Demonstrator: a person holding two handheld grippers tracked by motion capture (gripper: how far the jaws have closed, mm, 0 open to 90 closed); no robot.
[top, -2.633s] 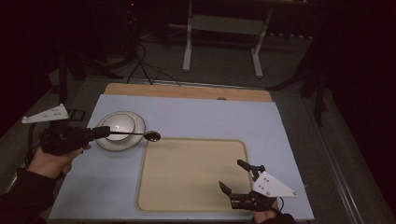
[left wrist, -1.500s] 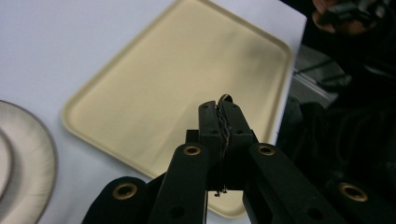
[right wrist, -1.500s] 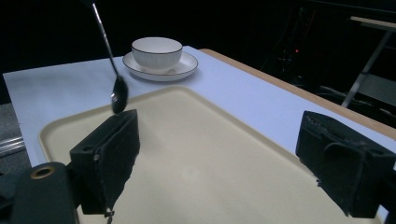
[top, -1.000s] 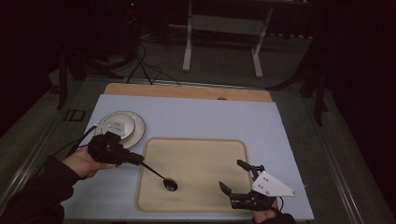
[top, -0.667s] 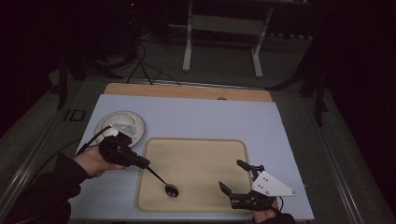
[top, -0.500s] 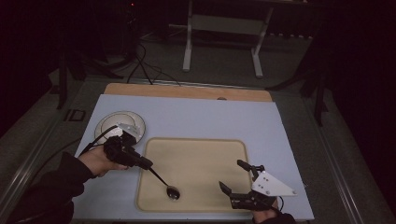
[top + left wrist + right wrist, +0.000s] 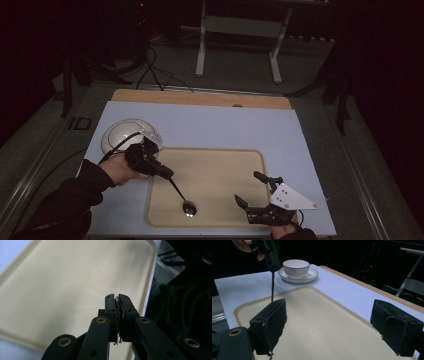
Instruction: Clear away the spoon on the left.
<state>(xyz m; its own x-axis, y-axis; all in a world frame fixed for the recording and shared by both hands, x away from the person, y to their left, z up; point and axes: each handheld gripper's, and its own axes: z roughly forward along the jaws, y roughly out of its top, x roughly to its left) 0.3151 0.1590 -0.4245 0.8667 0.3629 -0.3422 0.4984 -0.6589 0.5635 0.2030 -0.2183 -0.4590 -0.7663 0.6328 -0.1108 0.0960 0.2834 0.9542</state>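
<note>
My left gripper (image 7: 167,173) is shut on the handle of a dark spoon (image 7: 186,205), which slants down to the right. The spoon's bowl is low over, or touching, the front left part of a beige tray (image 7: 220,175). In the left gripper view the jaws (image 7: 117,296) are pressed together above the tray (image 7: 62,290). My right gripper (image 7: 253,189) rests open at the tray's front right corner with nothing between its pads. The right gripper view shows its wide gap (image 7: 332,325), the tray (image 7: 324,315) and the spoon handle (image 7: 272,287) hanging from the left gripper (image 7: 270,257).
A white cup on a saucer (image 7: 125,135) stands left of the tray, just behind the left hand; it also shows in the right gripper view as the cup (image 7: 296,268). A pale blue mat (image 7: 225,125) covers the table, with a wooden strip (image 7: 200,97) along the far edge.
The left gripper carried the spoon from above the cup down and right over the tray. In the last second it shifted slightly right. The right gripper stayed still.
</note>
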